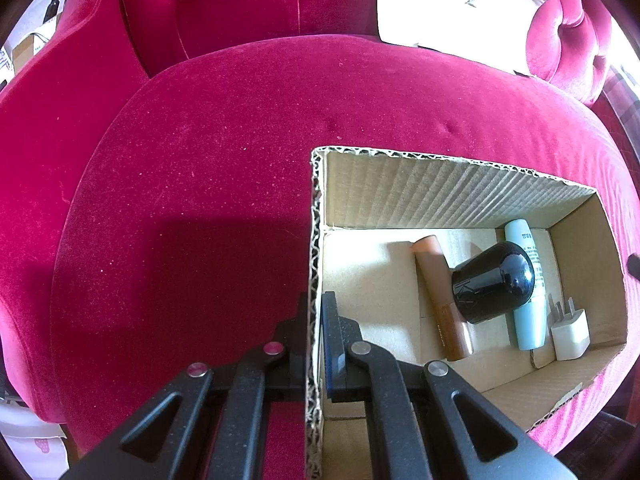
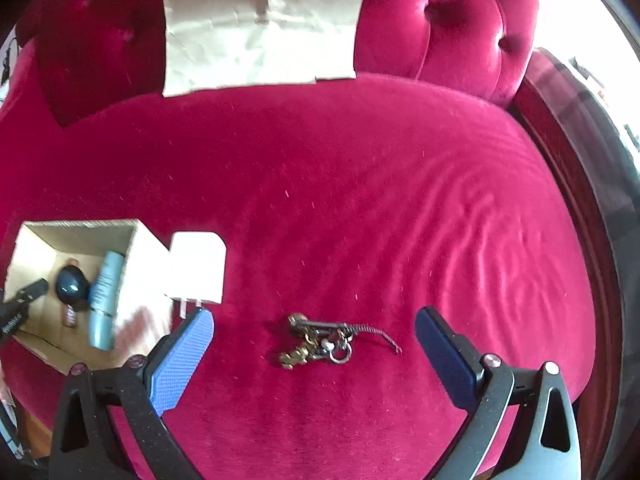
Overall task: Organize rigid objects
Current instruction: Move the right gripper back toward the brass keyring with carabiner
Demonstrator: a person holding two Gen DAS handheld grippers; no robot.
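Observation:
A cut-down cardboard box (image 1: pixel 440 192) sits on the red velvet seat cushion (image 1: pixel 200 160). My left gripper (image 1: pixel 316 300) is shut on its left wall, one finger inside and one outside. Inside lie a brown tube (image 1: pixel 440 300), a black rounded jar (image 1: pixel 494 280), a pale teal bottle (image 1: pixel 528 320) and a white plug adapter (image 1: pixel 570 334). My right gripper (image 2: pixel 314 316) hangs open just above a key ring (image 2: pixel 320 344) with a small spring and brass charm, which lies between its blue pads (image 2: pixel 182 360). Another white plug adapter (image 2: pixel 196 268) lies just outside the box (image 2: pixel 80 236).
A flat cardboard sheet (image 2: pixel 260 24) leans against the tufted backrest (image 2: pixel 460 20). A dark wooden frame (image 2: pixel 580 200) borders the cushion on the right. The left gripper (image 2: pixel 24 300) shows at the box's far side in the right wrist view.

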